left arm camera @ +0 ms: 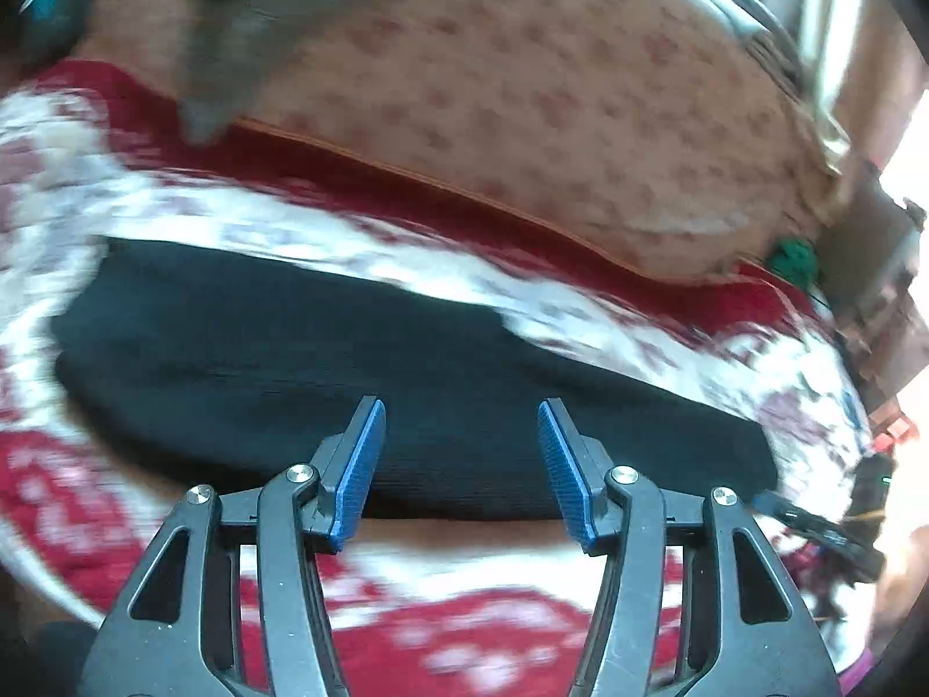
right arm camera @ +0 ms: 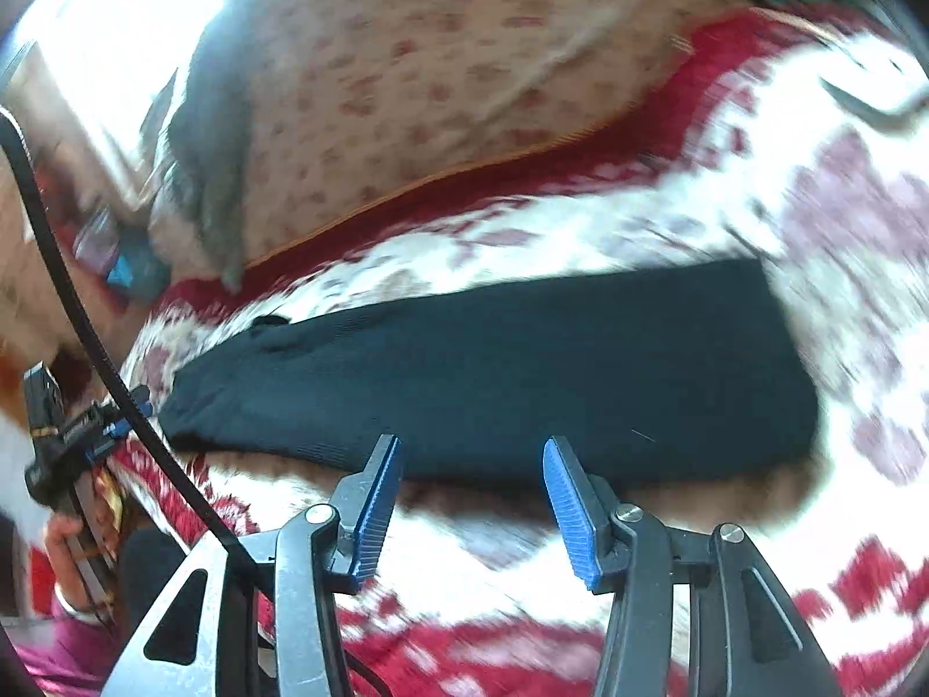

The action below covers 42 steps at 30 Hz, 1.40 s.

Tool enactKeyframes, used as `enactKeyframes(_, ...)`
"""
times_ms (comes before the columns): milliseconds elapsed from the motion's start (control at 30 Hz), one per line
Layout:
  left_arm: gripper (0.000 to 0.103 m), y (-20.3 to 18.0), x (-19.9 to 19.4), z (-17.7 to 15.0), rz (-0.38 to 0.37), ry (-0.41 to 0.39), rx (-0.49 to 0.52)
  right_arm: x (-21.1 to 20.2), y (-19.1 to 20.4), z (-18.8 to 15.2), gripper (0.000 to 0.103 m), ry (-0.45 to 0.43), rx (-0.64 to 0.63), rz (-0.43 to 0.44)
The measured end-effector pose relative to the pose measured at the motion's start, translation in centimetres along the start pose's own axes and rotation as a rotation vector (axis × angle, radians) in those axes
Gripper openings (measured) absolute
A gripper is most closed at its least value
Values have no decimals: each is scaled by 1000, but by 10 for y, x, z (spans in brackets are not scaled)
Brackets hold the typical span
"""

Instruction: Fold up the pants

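Dark navy pants (left arm camera: 360, 360) lie folded into a long flat band on a red and white patterned bed cover (left arm camera: 464, 650). They also show in the right wrist view (right arm camera: 511, 360). My left gripper (left arm camera: 461, 424) is open and empty, its blue pads over the near edge of the pants. My right gripper (right arm camera: 471, 464) is open and empty, hovering at the near edge of the pants. The left gripper (right arm camera: 130, 409) shows at the far left of the right wrist view, held by a hand. Both views are motion blurred.
A beige flowered pillow (left arm camera: 522, 104) lies behind the pants, with a grey cloth (left arm camera: 232, 46) draped on it. A green object (left arm camera: 795, 258) sits at the pillow's right end. A black cable (right arm camera: 87, 325) crosses the left of the right wrist view.
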<state>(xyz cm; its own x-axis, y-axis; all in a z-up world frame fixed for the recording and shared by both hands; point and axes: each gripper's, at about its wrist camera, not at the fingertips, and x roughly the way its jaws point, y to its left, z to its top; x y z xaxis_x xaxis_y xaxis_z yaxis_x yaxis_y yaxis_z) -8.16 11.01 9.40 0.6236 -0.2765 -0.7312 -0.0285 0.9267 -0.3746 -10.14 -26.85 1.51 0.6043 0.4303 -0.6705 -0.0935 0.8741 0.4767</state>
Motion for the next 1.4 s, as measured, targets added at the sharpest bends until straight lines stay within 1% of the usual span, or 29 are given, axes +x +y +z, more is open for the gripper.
enactKeyframes(67, 55, -27, 21, 0, -69, 51, 24, -7, -13, -5, 49, -6, 41, 5)
enactKeyframes(167, 55, -64, 44, -5, -137, 114, 72, -13, -30, -10, 50, -19, 102, -14)
enactKeyframes(300, 55, -114, 67, -4, -230, 157, 164, -16, -46, -10, 50, -38, 173, -1)
enactKeyframes(367, 55, -137, 77, 0, -289, 179, 217, -16, -53, -9, 50, -49, 197, 9)
enactKeyframes(467, 55, -175, 103, 13, -378, 266, 322, -14, -62, -6, 51, -70, 220, 37)
enactKeyframes(567, 55, -206, 129, 21, -449, 362, 414, -12, -67, -4, 53, -88, 232, 60)
enactKeyframes(633, 55, -229, 151, 24, -486, 424, 475, -10, -69, -4, 53, -84, 241, 79)
enactKeyframes(700, 55, -250, 170, 23, -514, 481, 544, -10, -68, -4, 53, -86, 234, 85)
enactKeyframes(767, 55, -272, 190, 17, -524, 534, 629, -12, -68, -6, 53, -91, 228, 93)
enactKeyframes(867, 55, -294, 212, 10, -533, 589, 697, -12, -68, -8, 54, -101, 216, 100)
enactKeyframes(933, 55, -306, 225, 6, -552, 620, 745, -11, -68, -8, 54, -103, 201, 99)
enactKeyframes(1033, 55, -319, 240, 0, -565, 663, 808, -9, -68, -10, 54, -119, 197, 111)
enactKeyframes(1267, 55, -338, 261, -13, -617, 737, 879, -1, -64, -7, 54, -132, 192, 126)
enactKeyframes(1400, 55, -347, 268, -23, -626, 753, 932, 0, -66, -6, 54, -147, 190, 142)
